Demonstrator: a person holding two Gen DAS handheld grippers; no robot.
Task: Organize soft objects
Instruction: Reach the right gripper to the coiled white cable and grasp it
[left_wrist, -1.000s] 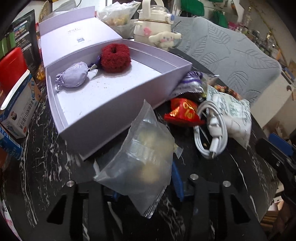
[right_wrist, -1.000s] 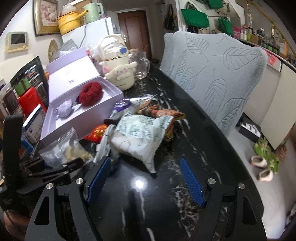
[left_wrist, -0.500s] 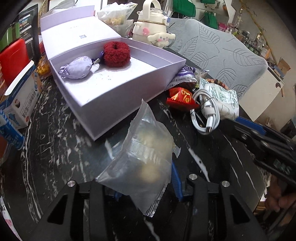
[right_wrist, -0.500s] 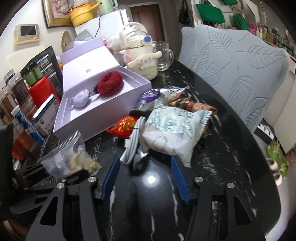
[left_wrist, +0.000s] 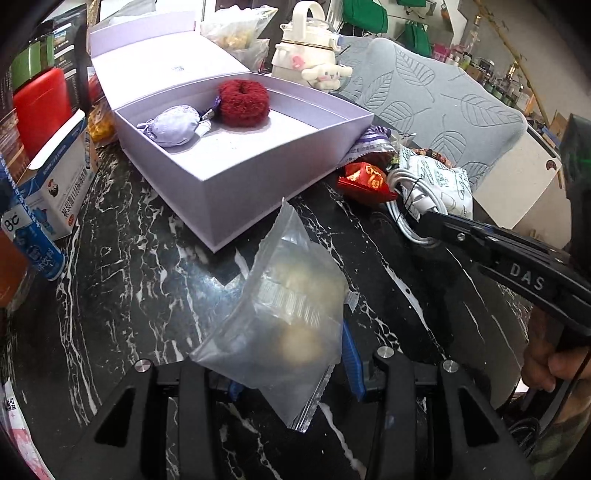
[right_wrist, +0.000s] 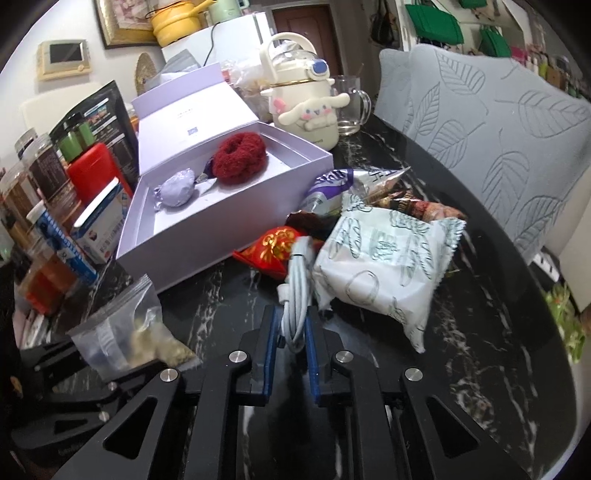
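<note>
Your right gripper (right_wrist: 291, 332) was spread wide over bare tabletop a second ago; it has since moved in on the pile and clamped its blue pads onto the near loop of the coiled white cable (right_wrist: 297, 291), which lies between the red embroidered pouch (right_wrist: 275, 249) and the white printed snack packet (right_wrist: 384, 266). The left wrist view confirms it: the black fingers reach in from the right with their tips on the cable (left_wrist: 417, 206). Your left gripper (left_wrist: 291, 373) is unchanged in grip, jaws clenched on the clear zip bag (left_wrist: 284, 314) with pale lumps inside, held above the black marble table (left_wrist: 129, 277) just in front of the near corner of the lavender box (left_wrist: 251, 177). The box stands open and holds the red fluffy scrunchie (left_wrist: 243, 99) and the lavender drawstring pouch (left_wrist: 173, 125) toward its far end; most of its floor is free. Judgement: both hands are now loaded, nothing new is in the box yet. The cable is tied in a bundle but limp, so expect the far end to sag and possibly drag the red pouch or snack packet when you lift. The bag is nearer the box; dropping it first would clear the way.
</note>
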